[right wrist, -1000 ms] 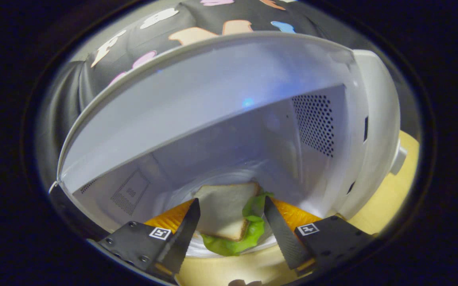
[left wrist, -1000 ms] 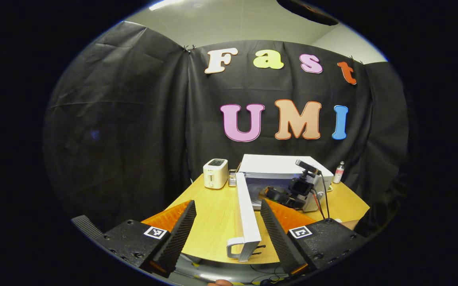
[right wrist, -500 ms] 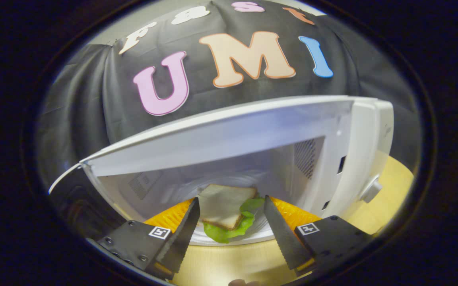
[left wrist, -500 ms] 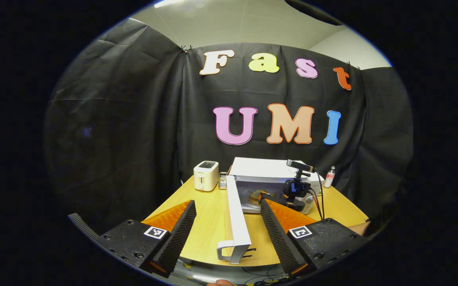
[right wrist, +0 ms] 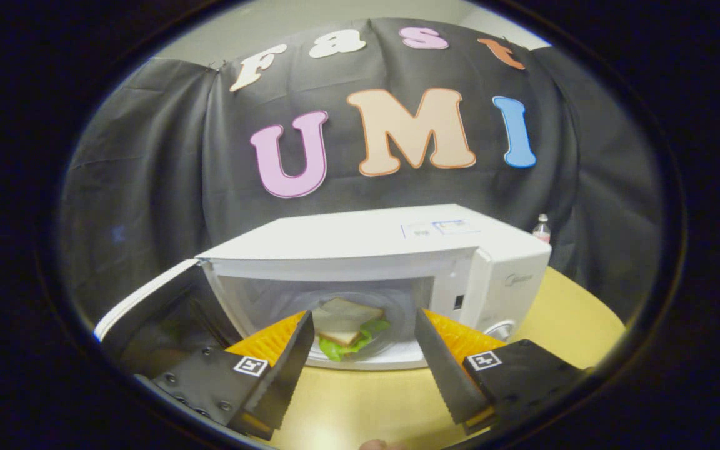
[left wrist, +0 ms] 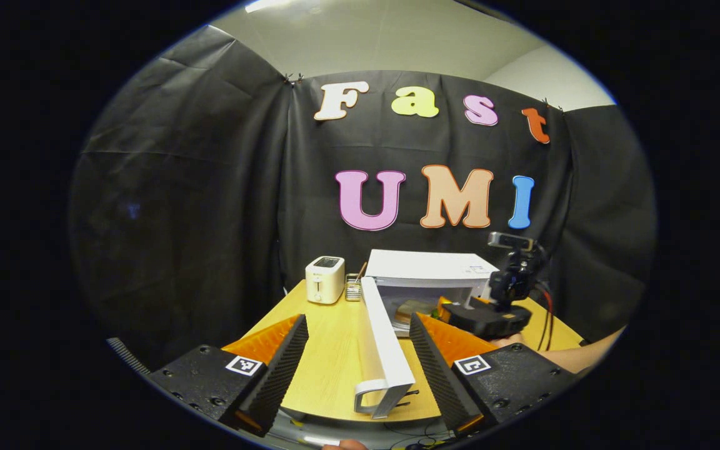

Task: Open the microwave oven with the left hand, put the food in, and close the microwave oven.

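Note:
The white microwave (left wrist: 429,265) stands at the back of the wooden table, its door (left wrist: 380,340) swung wide open toward me, handle nearest. My left gripper (left wrist: 357,320) hovers open above the table's near edge, the door's edge between its fingers but untouched. In the right gripper view the sandwich (right wrist: 346,317), white bread with green lettuce, lies on the glass turntable inside the microwave (right wrist: 385,250). My right gripper (right wrist: 363,314) is open and empty, just outside the cavity. The left gripper view shows that right gripper (left wrist: 454,309) in front of the opening, a hand (left wrist: 510,340) behind it.
A white toaster (left wrist: 324,279) and a small rack (left wrist: 352,287) stand left of the microwave. A small bottle (right wrist: 541,228) is behind its right side. The open door (right wrist: 147,306) juts out at the left. Bare wooden tabletop (right wrist: 560,312) lies to the right.
My right gripper has drawn back out of the microwave cavity, open, leaving the sandwich on the turntable. The left gripper has hardly moved.

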`<state>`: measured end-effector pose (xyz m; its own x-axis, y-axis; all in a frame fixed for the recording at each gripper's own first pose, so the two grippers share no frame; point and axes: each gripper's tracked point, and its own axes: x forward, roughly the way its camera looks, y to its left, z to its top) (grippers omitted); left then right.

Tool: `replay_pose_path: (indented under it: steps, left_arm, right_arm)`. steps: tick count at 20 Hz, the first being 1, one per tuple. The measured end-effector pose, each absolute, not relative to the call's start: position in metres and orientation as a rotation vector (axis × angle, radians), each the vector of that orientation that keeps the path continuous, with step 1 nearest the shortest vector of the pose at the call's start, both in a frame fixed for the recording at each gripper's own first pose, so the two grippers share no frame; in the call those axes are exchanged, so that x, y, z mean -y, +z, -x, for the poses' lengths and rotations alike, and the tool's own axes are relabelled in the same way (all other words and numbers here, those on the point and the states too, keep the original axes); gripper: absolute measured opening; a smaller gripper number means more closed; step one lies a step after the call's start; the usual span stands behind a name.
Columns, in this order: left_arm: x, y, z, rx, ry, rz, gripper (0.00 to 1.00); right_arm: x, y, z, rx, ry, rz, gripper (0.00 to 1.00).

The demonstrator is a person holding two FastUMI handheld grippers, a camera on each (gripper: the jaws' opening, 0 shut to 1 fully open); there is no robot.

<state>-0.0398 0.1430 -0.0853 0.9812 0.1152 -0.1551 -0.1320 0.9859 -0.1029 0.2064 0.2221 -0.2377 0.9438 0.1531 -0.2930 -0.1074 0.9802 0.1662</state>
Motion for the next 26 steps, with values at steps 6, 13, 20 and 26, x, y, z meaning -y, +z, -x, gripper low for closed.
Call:
replay_pose_path:
  steps: [6,13,20,26]
  left_arm:
    - [-0.163,-0.112,0.042,-0.175,0.109,0.101,0.96]
    - [-0.190,-0.140,0.046,-0.201,0.097,0.123,0.96]
    - [-0.199,-0.193,0.050,-0.295,0.051,0.127,0.89]
    - [-0.218,-0.252,0.057,-0.455,0.130,0.108,0.01]
  right_arm:
    - [-0.203,-0.181,-0.161,-0.244,0.156,-0.150,0.90]
    - [-0.164,-0.131,-0.088,-0.180,0.118,-0.110,0.89]
    - [-0.121,-0.095,-0.020,-0.157,0.034,-0.152,0.89]
    - [-0.100,-0.050,-0.012,-0.071,-0.003,-0.114,0.98]
